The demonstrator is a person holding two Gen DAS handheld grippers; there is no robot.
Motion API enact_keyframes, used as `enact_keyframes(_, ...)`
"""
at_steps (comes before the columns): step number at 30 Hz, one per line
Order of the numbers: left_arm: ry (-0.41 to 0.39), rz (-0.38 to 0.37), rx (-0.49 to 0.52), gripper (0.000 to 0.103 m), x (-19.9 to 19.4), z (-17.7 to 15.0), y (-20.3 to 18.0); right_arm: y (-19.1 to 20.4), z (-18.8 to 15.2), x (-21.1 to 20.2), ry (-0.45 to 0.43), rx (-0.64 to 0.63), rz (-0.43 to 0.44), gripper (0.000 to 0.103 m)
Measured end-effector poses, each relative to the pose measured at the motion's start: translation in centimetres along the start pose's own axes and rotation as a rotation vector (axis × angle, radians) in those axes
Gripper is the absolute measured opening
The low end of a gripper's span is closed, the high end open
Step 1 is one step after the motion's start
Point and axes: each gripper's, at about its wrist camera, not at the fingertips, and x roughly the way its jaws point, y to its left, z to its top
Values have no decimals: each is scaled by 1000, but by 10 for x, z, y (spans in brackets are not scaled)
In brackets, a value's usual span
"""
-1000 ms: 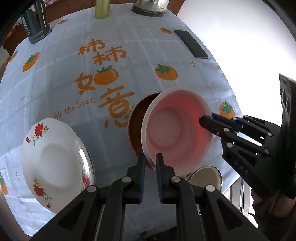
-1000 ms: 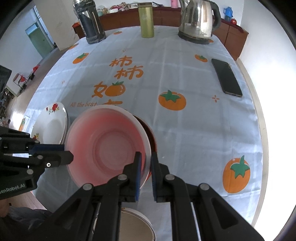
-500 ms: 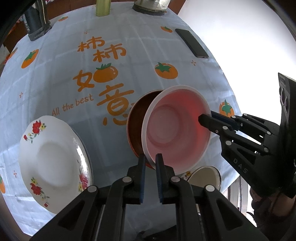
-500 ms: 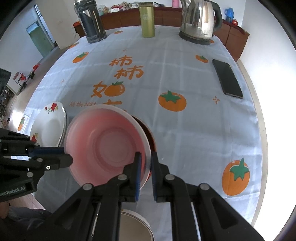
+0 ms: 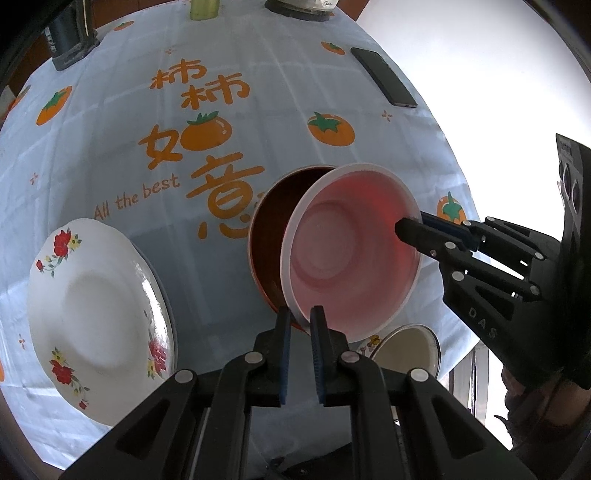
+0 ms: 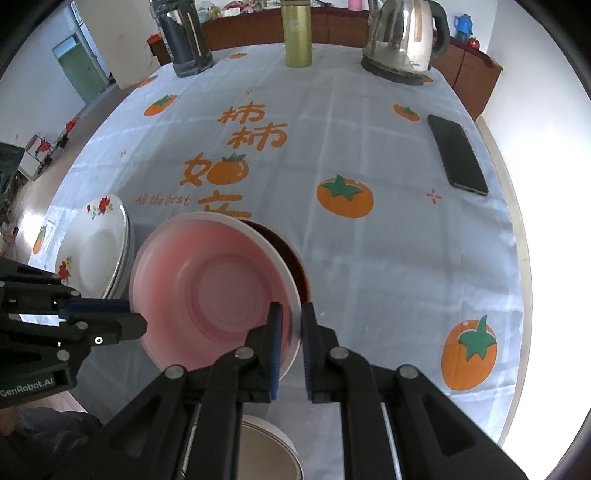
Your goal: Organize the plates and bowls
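A pink bowl (image 5: 347, 254) with a white rim hangs over a brown bowl (image 5: 269, 236) on the table. My left gripper (image 5: 297, 314) is shut on the pink bowl's near rim. My right gripper (image 6: 291, 314) is shut on its opposite rim and shows in the left wrist view (image 5: 410, 225). In the right wrist view the pink bowl (image 6: 210, 291) covers most of the brown bowl (image 6: 291, 254), and the left gripper (image 6: 136, 317) comes in from the left. A stack of white flowered plates (image 5: 92, 317) lies to the left, also in the right wrist view (image 6: 96, 243).
A cream bowl (image 5: 406, 347) sits below the table's near edge, also in the right wrist view (image 6: 269, 450). A black phone (image 6: 458, 155) lies at the right. A steel kettle (image 6: 402, 37), a green bottle (image 6: 295, 33) and a dark jug (image 6: 184, 40) stand along the far edge.
Both grippers keep their hold on the pink bowl. The bowl has shifted slightly over the brown bowl; little else moved.
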Motion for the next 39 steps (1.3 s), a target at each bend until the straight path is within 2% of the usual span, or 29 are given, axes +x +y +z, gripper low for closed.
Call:
enact_keyframes(31,35,-55,-65,12,5,-2,10,6,13,14,84,-96,-15,10)
enact_keyframes(39,78,-97,-101,12,10,1,16,6,19,19,104,-117,-16,10)
